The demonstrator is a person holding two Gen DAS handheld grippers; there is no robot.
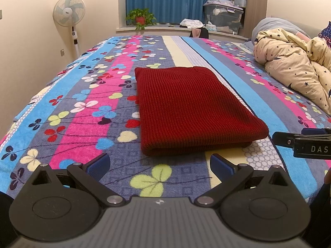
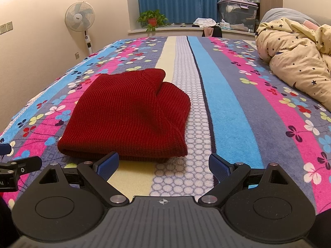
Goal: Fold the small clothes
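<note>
Right now the red knit sweater (image 1: 192, 111) lies folded into a thick rectangle on the bed (image 1: 86, 124), which is covered by a striped blanket printed with clover shapes. With the sweater as the landmark: the left hand-held gripper (image 1: 160, 167) hovers just short of its near folded edge, jaws spread wide and empty, its blue fingertips (image 1: 99, 165) above the blanket on either side of that edge. The right hand-held gripper (image 2: 163, 165) sits just short of the sweater's near right corner, also spread wide and holding nothing, with its left pad close to the knit edge; whether it touches cannot be told. Well beyond the sweater to the right, a cream star-print quilt (image 2: 298, 62) is bunched up. Far behind the sweater stand a pedestal fan (image 2: 79, 20), a potted plant (image 2: 152, 19) on the sill and blue curtains (image 2: 175, 0).
</note>
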